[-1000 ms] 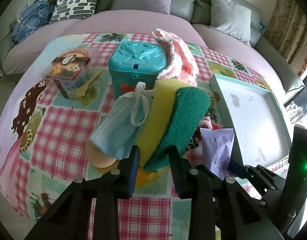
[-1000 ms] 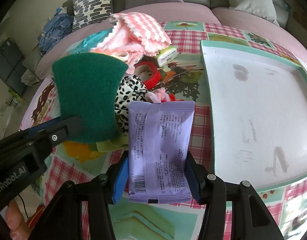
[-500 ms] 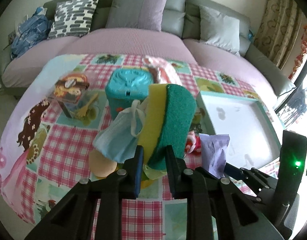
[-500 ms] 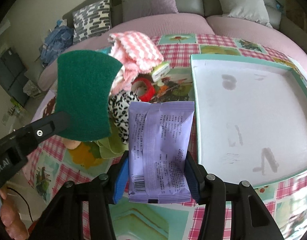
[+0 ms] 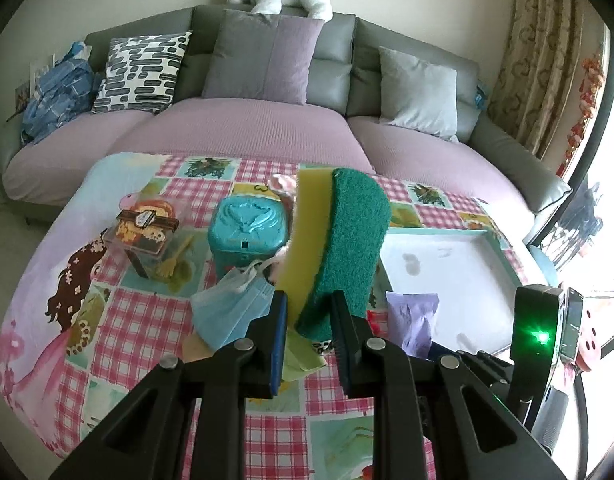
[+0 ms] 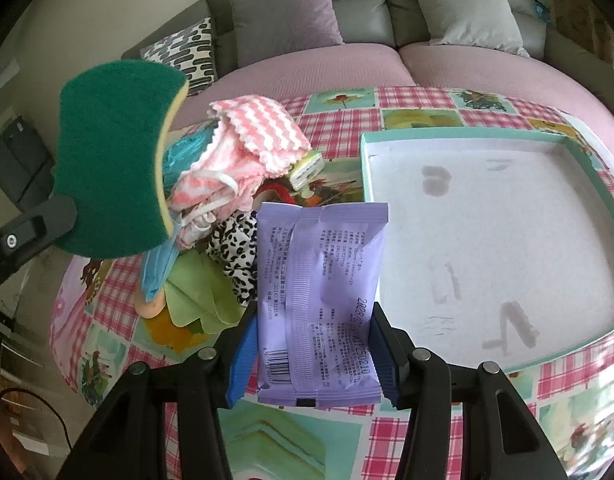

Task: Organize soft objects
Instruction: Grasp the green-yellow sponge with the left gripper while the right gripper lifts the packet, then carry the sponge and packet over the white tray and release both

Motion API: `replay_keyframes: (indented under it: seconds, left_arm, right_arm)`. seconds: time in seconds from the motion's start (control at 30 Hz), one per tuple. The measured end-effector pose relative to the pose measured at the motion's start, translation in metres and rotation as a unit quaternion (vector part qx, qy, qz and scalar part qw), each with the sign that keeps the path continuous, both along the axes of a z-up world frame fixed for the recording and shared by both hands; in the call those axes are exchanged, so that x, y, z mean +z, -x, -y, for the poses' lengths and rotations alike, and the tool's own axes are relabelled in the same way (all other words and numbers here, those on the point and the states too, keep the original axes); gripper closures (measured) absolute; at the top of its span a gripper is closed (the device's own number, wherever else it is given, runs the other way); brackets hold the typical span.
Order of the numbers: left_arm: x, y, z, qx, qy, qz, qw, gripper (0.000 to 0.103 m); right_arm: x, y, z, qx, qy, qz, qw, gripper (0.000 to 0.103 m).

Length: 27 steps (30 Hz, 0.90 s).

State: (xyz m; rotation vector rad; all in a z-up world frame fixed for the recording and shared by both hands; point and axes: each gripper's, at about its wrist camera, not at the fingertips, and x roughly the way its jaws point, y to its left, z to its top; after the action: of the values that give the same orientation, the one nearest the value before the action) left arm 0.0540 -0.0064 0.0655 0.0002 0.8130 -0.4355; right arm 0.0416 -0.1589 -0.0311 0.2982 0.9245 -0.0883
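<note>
Right gripper (image 6: 313, 354): clamped on a purple packet (image 6: 319, 300), held upright above the surface (image 6: 427, 436); a barcode and fine print are seen on its crinkled film, and a stamped date that may read 250210.
Left gripper (image 5: 309, 332): closed narrowly on a sponge (image 5: 339, 248), a yellow foam layer backed with a coarse green scouring pad, its edge curved, raised above the pile.
Pile: a pleated blue face mask (image 5: 231, 308), a leopard-print cloth (image 6: 237, 254) and a pink wavy-striped cloth (image 6: 263, 130) are heaped on the checked cover.
Tray (image 6: 459, 134): teal-rimmed, white-floored, stained, just right of the pile.
Teal box (image 5: 247, 226): embossed lid, behind the mask.
</note>
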Motion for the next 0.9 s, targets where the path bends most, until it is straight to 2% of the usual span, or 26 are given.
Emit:
replay_keyframes:
  seconds: [0.13, 0.3, 0.7, 0.8, 0.9]
  left_arm:
    - [0.001, -0.008, 0.011, -0.003, -0.003, -0.011, 0.9999, 0.081]
    - [0.007, -0.022, 0.041, -0.016, -0.015, -0.012, 0.9997, 0.081]
    - [0.020, -0.038, 0.117, -0.044, -0.055, 0.000, 0.9975, 0.081]
    - [0.017, -0.045, 0.135, -0.049, -0.070, -0.001, 0.9964, 0.081]
    - [0.009, -0.049, 0.150, -0.056, -0.081, -0.003, 0.9951, 0.081]
  right_arm:
    - [0.008, 0.002, 0.006, -0.011, 0.010, 0.002, 1.000, 0.049]
    - [0.029, 0.005, 0.026, -0.052, 0.044, 0.006, 0.998, 0.049]
    - [0.080, 0.006, 0.115, -0.165, 0.070, 0.018, 0.984, 0.049]
    - [0.085, 0.003, 0.134, -0.184, 0.074, 0.015, 0.980, 0.049]
    - [0.077, 0.001, 0.150, -0.200, 0.074, 0.007, 0.977, 0.049]
